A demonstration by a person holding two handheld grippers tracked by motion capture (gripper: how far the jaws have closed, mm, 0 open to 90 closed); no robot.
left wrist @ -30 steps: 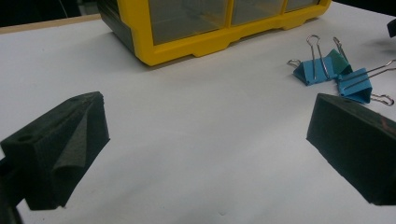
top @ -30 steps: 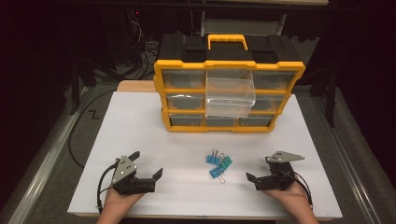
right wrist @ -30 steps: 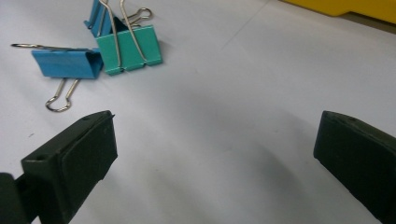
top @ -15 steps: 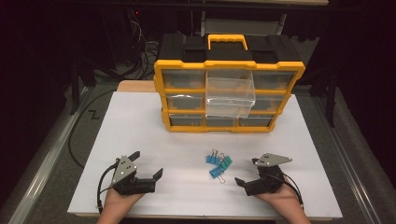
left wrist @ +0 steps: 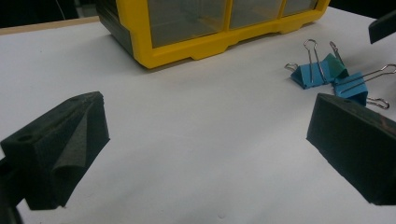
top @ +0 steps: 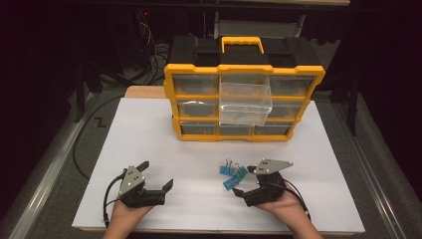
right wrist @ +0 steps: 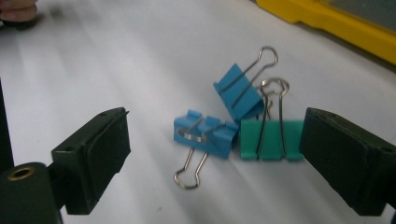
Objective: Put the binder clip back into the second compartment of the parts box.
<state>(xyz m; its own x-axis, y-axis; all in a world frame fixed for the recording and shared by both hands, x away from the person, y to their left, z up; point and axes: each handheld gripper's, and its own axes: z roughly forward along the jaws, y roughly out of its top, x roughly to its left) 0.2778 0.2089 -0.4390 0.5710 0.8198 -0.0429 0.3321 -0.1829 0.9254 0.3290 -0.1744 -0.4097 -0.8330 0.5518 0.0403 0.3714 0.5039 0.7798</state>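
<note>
Three binder clips lie in a tight cluster on the white table top (top: 149,134), toward your right and well in front of the organizer. In your right gripper view, one blue clip (right wrist: 204,133) lies nearest, its wire handles pointing back toward you. A second blue clip (right wrist: 238,94) sits just behind it, tilted, with its handles reaching away. The green clip (right wrist: 271,139) lies at their right, touching or nearly touching both; where the wire loops cross, contact is hard to judge.

Your right gripper (top: 250,179) sits just beside the cluster with its jaws spread wide and nothing between them. Seen along those jaws, the clips lie in the gap ahead, and the green one is close against the right-hand jaw. From above, the cluster (top: 233,174) shows just left of that gripper's tips.

Your left gripper (top: 157,175) rests low on the table, well apart from the clips. Its jaws are also wide open and empty, aimed across the table toward the clips (left wrist: 329,77) and the organizer's corner.

The yellow and black drawer organizer (top: 244,97) stands at the far side of the table. One clear drawer (top: 245,103) in its middle column is pulled forward, out past the front.
</note>
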